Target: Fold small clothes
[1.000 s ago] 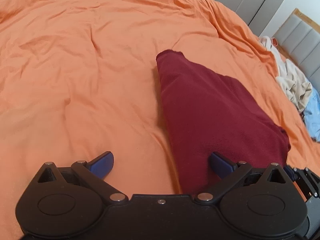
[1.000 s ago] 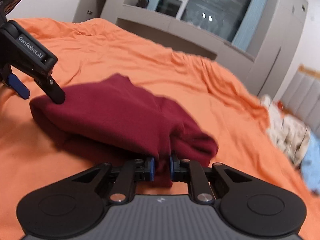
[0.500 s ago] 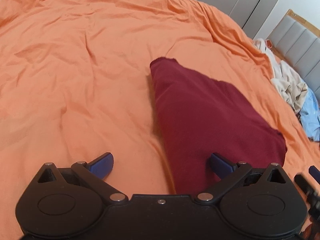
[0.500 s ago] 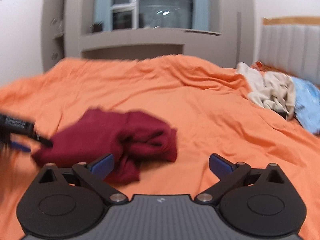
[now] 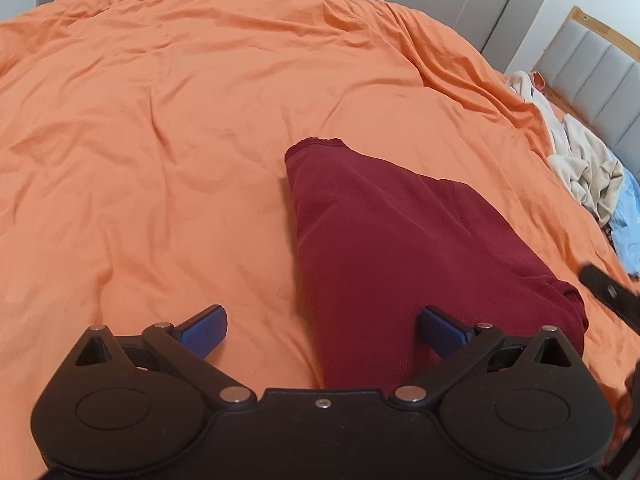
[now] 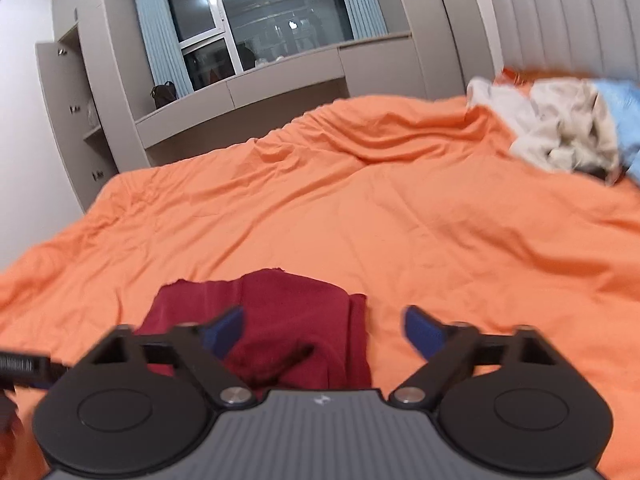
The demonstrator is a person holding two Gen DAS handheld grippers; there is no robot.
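Orange duvet (image 5: 168, 128) spread across the whole bed, creased, serving as work surface. Headboard (image 6: 560, 20) at the right of the right-wrist view. Pile of unfolded clothes (image 6: 560, 128), cream and pale blue, heaped near the headboard, well apart from the working area.

Maroon garment (image 5: 400, 248) now lying folded on the duvet, released; one second ago pinched at its near edge by the right gripper, half a second ago already let go. Shape tapered, upper layer laid over lower, near right corner slightly bunched.

Right gripper (image 6: 324, 330) withdrawn from the cloth and swung to face along the bed; jaws apart but closing again after the release, garment visible beneath and between the fingers, not pressed by either pad. Left gripper (image 5: 322, 326) spread wide, empty, above the near end of the garment, right finger (image 5: 444, 330) over the cloth; contact not determinable.

Judgement: fold on this item finished or nearly so; bunched corner possibly needing smoothing; next item likely from the pile.
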